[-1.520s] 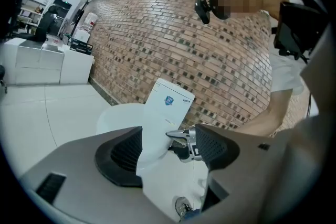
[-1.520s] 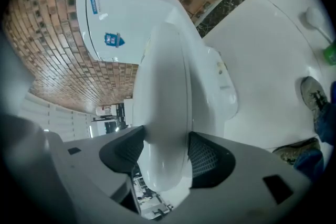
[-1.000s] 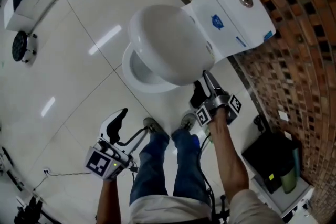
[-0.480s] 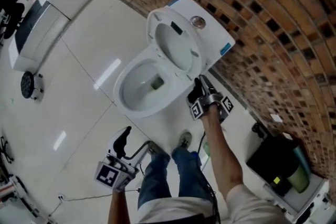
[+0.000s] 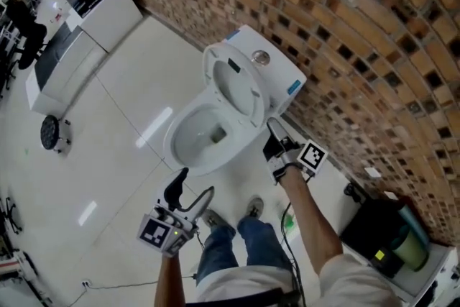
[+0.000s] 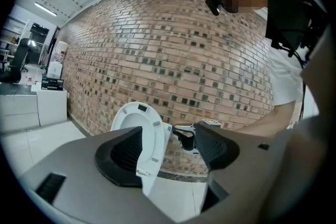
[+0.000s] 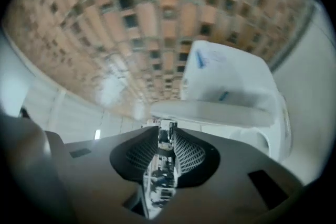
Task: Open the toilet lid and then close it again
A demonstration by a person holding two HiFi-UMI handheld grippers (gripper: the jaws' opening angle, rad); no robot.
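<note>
The toilet lid (image 5: 233, 86) is raised against the tank (image 5: 280, 75), just ahead of the right tongs (image 5: 274, 130), whose jaws have just been closing to a narrow, empty gap. The left tongs (image 5: 185, 190) are held wide and empty, short of the bowl (image 5: 188, 152).

Glossy toilet (image 5: 237, 93), rough brick wall (image 5: 345, 18)

The floor (image 5: 129, 83) was of large white glossy tiles. A toilet (image 5: 230, 101) stood on it at the far side, against the brick wall (image 5: 345, 18). Far to the left stood white cabinets (image 5: 79, 32), and nearer than them a round black disc (image 5: 49, 133). At the near right stood a black box (image 5: 370, 226). Two shoes (image 5: 253, 208) rested near the toilet, and a thin cable (image 5: 88, 284) lay at the near left.
</note>
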